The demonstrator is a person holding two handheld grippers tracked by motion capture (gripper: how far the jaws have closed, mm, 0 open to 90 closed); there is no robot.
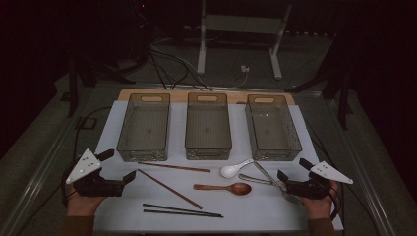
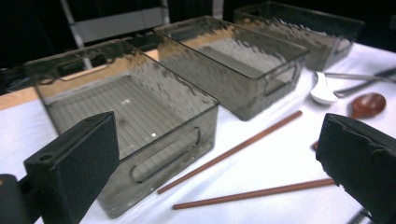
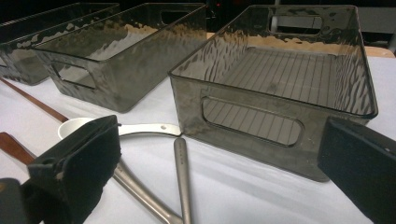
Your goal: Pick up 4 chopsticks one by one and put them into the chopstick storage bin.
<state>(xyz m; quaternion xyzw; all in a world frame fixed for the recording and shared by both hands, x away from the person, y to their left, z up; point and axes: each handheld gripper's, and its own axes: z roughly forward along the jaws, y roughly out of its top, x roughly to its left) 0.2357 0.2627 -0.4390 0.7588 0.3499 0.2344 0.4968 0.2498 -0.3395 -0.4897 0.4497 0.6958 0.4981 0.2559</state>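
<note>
Three smoky clear bins stand in a row on the white mat: left (image 1: 146, 127), middle (image 1: 208, 125), right (image 1: 272, 127), all empty. In front lie two brown chopsticks (image 1: 169, 188), a black pair (image 1: 182, 211), a wooden spoon (image 1: 223, 187), a white spoon (image 1: 235, 169) and metal tongs (image 1: 263, 177). My left gripper (image 1: 119, 166) rests open at the mat's left edge, facing the left bin (image 2: 126, 107) and the brown chopsticks (image 2: 233, 151). My right gripper (image 1: 293, 168) is open over the tongs (image 3: 182, 177), facing the right bin (image 3: 252, 121). Neither holds anything.
The mat lies on a wooden board (image 1: 147, 92) on a grey table with raised side rails. Cables (image 1: 172, 69) and a white stand (image 1: 241, 29) sit beyond the far edge. Bare mat (image 1: 255, 211) shows between the black chopsticks and my right hand.
</note>
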